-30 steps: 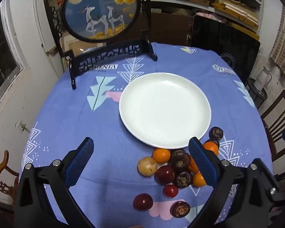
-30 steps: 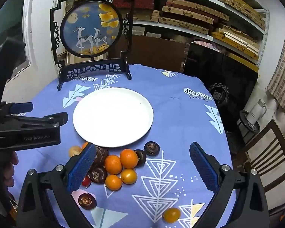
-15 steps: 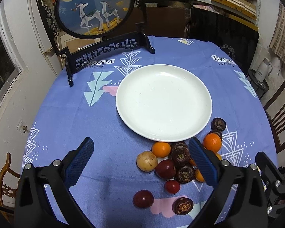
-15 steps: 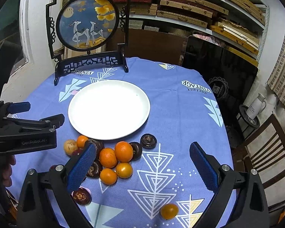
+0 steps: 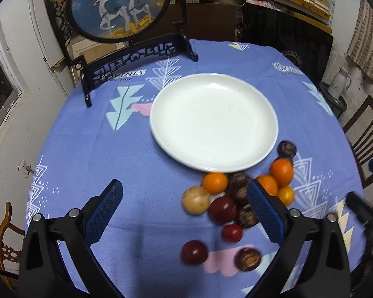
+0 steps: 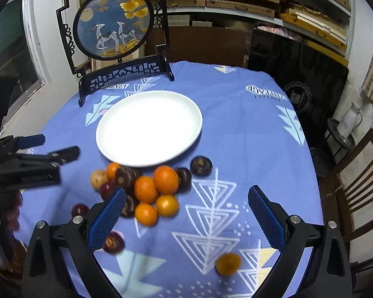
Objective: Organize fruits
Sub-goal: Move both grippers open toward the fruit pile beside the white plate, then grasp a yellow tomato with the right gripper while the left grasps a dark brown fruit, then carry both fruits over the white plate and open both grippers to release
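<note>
An empty white plate (image 5: 213, 121) (image 6: 149, 128) sits mid-table on a blue patterned cloth. Just in front of it lies a cluster of fruit: oranges (image 5: 215, 183) (image 6: 166, 179), dark brown mangosteens (image 5: 238, 186) (image 6: 201, 165), red plums (image 5: 222, 209) and a pale yellow fruit (image 5: 196, 200). One small orange (image 6: 228, 263) lies apart, near the table's front right. My left gripper (image 5: 185, 212) is open above the cloth, left of the cluster's middle. My right gripper (image 6: 186, 219) is open over the cluster's right side. Neither holds anything.
A round painted screen on a black stand (image 5: 116, 7) (image 6: 114, 24) stands at the table's back left. Wooden chairs (image 6: 355, 173) (image 5: 5, 238) flank the table. A white jug (image 6: 348, 121) sits on a low stand to the right. Shelves fill the back wall.
Both grippers have moved forward and lower toward the fruit, so the plate and the cluster look larger and closer. Nothing has been picked up.
</note>
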{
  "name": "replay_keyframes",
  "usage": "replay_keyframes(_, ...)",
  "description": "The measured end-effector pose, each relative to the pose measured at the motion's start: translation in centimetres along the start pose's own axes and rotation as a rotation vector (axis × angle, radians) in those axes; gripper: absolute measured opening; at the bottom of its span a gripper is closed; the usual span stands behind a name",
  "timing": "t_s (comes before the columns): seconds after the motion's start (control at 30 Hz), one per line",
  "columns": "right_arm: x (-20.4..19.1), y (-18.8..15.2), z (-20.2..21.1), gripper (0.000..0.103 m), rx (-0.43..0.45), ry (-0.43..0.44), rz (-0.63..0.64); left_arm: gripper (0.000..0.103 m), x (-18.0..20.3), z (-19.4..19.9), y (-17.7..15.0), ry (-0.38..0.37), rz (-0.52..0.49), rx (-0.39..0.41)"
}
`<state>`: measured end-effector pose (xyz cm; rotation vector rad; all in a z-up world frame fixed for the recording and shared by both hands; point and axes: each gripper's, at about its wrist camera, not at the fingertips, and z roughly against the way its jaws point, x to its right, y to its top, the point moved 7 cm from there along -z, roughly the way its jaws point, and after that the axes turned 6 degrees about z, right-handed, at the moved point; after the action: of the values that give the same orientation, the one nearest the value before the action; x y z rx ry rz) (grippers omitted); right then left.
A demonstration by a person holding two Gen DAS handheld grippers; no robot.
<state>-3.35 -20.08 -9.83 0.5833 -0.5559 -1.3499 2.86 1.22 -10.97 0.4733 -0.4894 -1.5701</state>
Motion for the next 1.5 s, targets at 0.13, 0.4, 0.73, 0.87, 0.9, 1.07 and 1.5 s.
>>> replay_keyframes(0.13,2.3,-4.1,-0.3,0.099,-0.059,0.005,0.009,0.098,-2.7,-0.6,-2.4,-0.011,0.021,-0.031)
replay_keyframes(0.4,3.1,-10.8,-2.2,0.062,-0.224,0.082,-0.021,0.098,-3.8,-1.0,-6.1,-0.068,0.016,-0.082)
replay_keyframes(0.73,3.4,-12.3,-6.6,0.037,-0.298,0.09,-0.037,0.098,2.0,-0.7,-7.9,-0.191,-0.108,-0.128)
replay_keyframes(0.87,3.1,-11.9,-6.1,0.037,-0.3,0.112,-0.044,0.098,5.5,-0.8,-9.1,-0.24,-0.2,-0.163)
replay_keyframes(0.9,2.9,-11.6,-5.9,0.037,-0.293,0.125,-0.046,0.098,6.1,-1.0,-9.4,-0.247,-0.216,-0.171)
replay_keyframes(1.07,1.2,-10.2,-5.1,0.037,-0.275,0.166,-0.015,0.097,8.9,-2.9,-10.8,-0.233,-0.293,-0.215)
replay_keyframes(1.5,-0.3,-9.5,-4.3,0.037,-0.25,0.19,0.002,0.039,8.5,-4.8,-12.4,-0.211,-0.265,-0.312)
